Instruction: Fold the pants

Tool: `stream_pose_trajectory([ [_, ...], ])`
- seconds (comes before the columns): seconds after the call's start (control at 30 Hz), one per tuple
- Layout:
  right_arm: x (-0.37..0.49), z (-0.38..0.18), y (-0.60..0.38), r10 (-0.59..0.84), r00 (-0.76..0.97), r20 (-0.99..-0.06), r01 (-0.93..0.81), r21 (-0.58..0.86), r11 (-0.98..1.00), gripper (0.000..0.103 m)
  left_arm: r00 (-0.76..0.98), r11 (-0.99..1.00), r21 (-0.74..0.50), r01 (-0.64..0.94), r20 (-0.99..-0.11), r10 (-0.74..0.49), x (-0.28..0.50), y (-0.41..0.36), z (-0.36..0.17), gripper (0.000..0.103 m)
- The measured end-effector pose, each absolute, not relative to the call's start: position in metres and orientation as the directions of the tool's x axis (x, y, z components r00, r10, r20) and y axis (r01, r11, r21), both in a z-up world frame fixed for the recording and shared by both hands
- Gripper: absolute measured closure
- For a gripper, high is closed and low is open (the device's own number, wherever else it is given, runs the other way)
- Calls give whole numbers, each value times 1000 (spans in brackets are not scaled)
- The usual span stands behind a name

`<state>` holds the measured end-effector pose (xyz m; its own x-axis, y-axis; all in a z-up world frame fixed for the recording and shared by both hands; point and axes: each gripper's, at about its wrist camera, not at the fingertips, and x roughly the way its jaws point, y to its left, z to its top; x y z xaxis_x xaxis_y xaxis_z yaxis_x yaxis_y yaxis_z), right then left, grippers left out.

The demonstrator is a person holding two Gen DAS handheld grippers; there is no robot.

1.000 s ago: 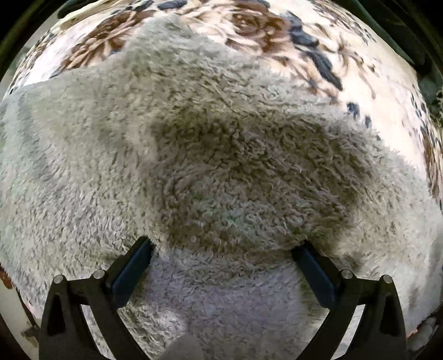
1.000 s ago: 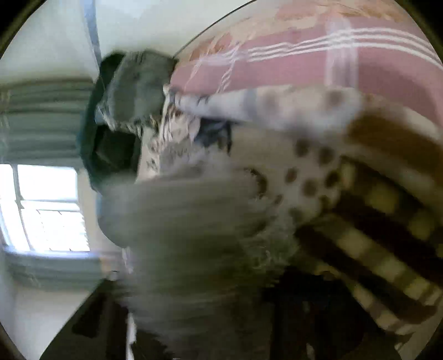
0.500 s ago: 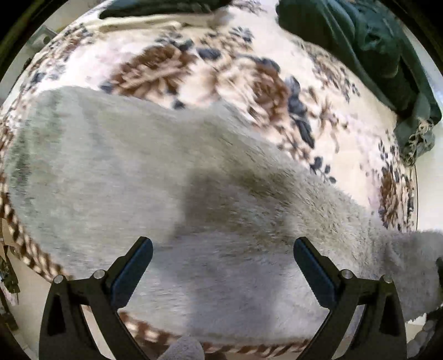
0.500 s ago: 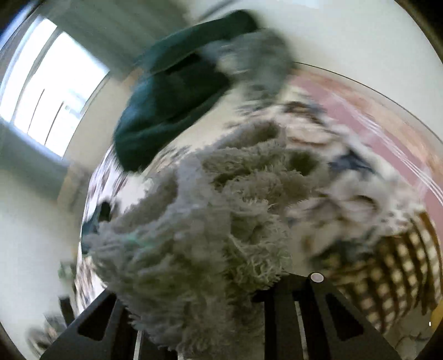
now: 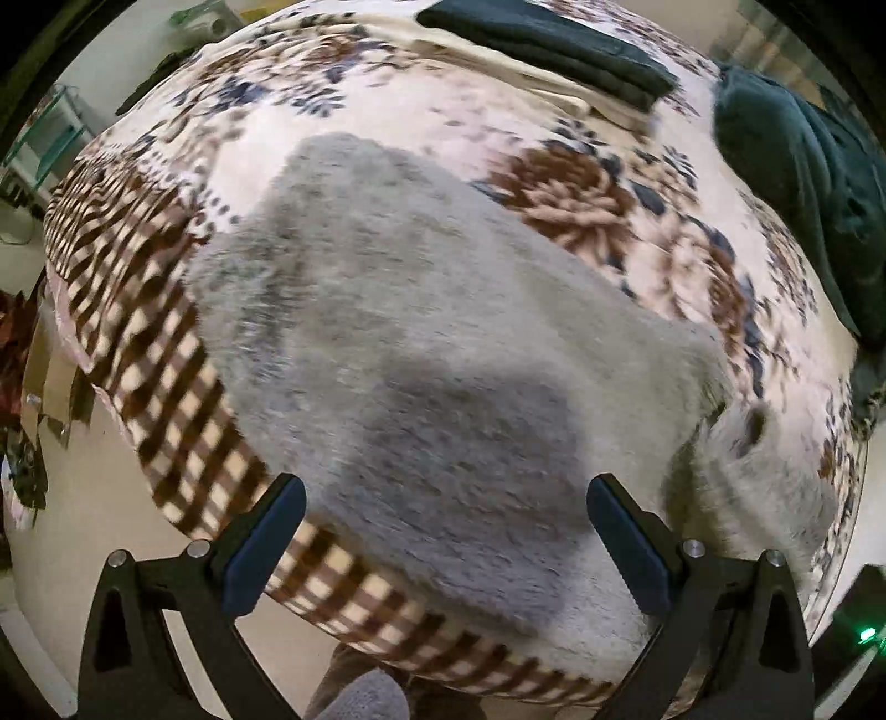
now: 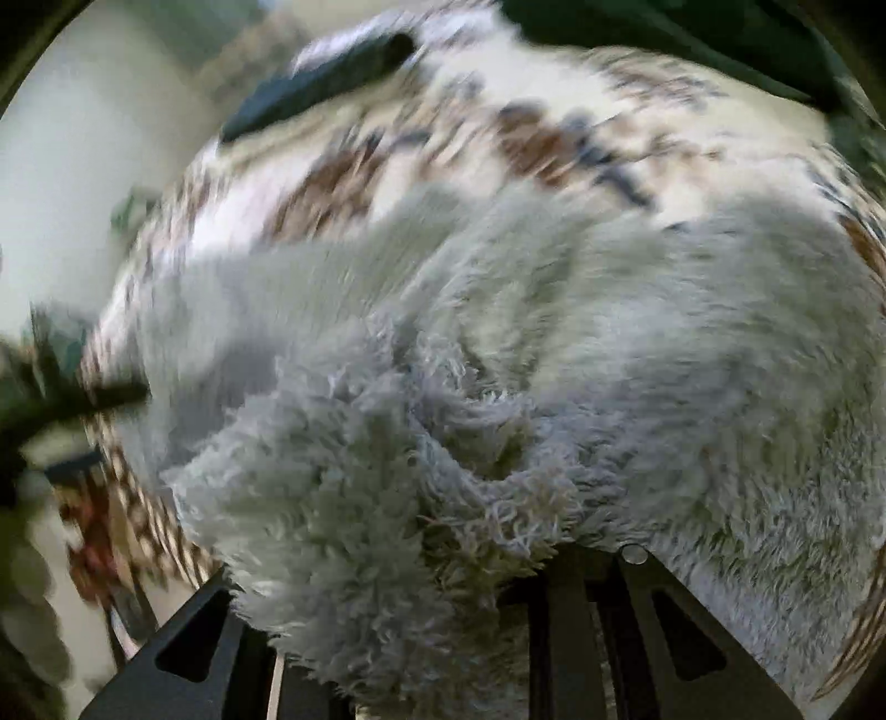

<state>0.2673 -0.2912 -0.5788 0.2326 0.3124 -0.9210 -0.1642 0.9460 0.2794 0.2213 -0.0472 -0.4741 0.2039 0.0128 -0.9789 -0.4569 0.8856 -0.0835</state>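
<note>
The fluffy grey pants [image 5: 421, 354] lie spread on a floral blanket [image 5: 609, 183] on the bed. My left gripper [image 5: 443, 543] is open and empty, held above the pants near the bed's front edge. My right gripper [image 6: 421, 609] is shut on a bunched end of the pants [image 6: 387, 471]; the fleece hides its fingertips. That lifted end also shows at the right of the left wrist view [image 5: 758, 476]. The right wrist view is blurred.
Folded dark green clothes [image 5: 548, 41] lie on a cream piece at the bed's far side. A dark green garment [image 5: 803, 183] is heaped at the right. The blanket's checked border [image 5: 144, 310] hangs over the bed's edge, with floor below.
My left gripper has risen away from the pants, so more of the bed shows. My right gripper has swung round with the bunched fleece and now faces down over the bed.
</note>
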Motion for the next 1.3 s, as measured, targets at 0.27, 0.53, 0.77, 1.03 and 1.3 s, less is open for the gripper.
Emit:
stream_pose_trajectory([
  [0.27, 240, -539, -355, 355, 182, -917, -71, 348, 935, 15, 262, 916, -204, -345, -958, -115, 254, -71, -464, 0],
  [0.53, 234, -530, -461, 239, 187, -953, 189, 274, 943, 14, 172, 962, -250, -106, -958, -230, 283, -164, -485, 0],
  [0.77, 247, -564, -490, 203, 156, -967, 382, 249, 890, 14, 165, 965, -241, 105, -953, -256, 296, -217, -512, 93],
  [1.03, 249, -566, -502, 211, 168, -963, 434, 264, 861, 14, 233, 935, -355, 6, -909, -346, 298, -166, -483, 95],
  [1.3, 238, -549, -479, 308, 134, -942, 385, 336, 860, 14, 164, 902, -395, -174, -915, -369, 290, -121, -486, 89],
])
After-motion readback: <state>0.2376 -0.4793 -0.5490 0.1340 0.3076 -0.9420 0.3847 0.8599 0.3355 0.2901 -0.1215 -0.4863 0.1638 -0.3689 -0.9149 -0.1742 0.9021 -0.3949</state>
